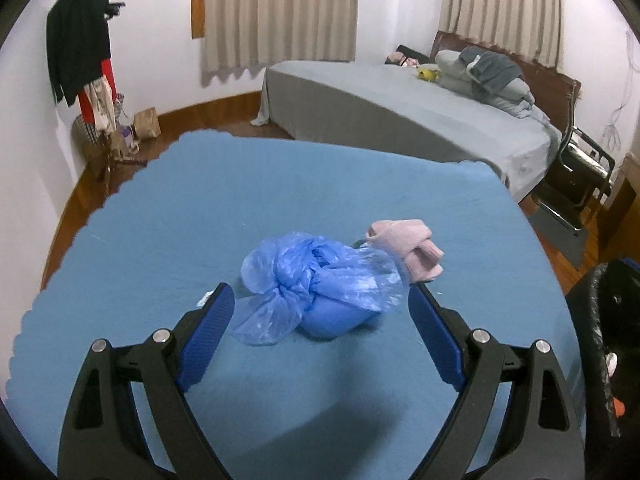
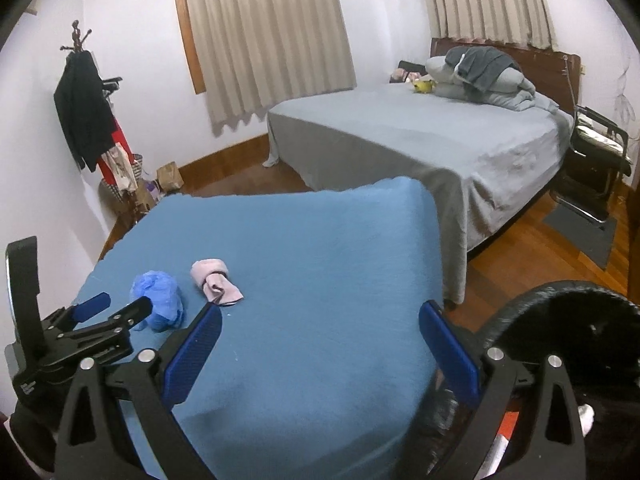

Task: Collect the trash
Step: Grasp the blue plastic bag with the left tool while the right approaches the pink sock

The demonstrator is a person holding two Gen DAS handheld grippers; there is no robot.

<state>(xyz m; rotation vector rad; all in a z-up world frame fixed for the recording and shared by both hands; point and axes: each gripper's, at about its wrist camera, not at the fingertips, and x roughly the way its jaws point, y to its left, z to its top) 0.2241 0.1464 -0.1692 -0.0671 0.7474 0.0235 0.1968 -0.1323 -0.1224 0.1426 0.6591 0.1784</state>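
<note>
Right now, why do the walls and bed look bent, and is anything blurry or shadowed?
Left wrist view: the fisheye lens bows the bed and curtains; the blue plastic bag is sharp, with a soft shadow beneath the left gripper. Right wrist view: same bowing, dark corners, even indoor light, no glare.

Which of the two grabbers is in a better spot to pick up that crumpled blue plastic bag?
Left. The left gripper is open with the blue plastic bag right between its fingers; the right gripper is open over bare cloth.
</note>
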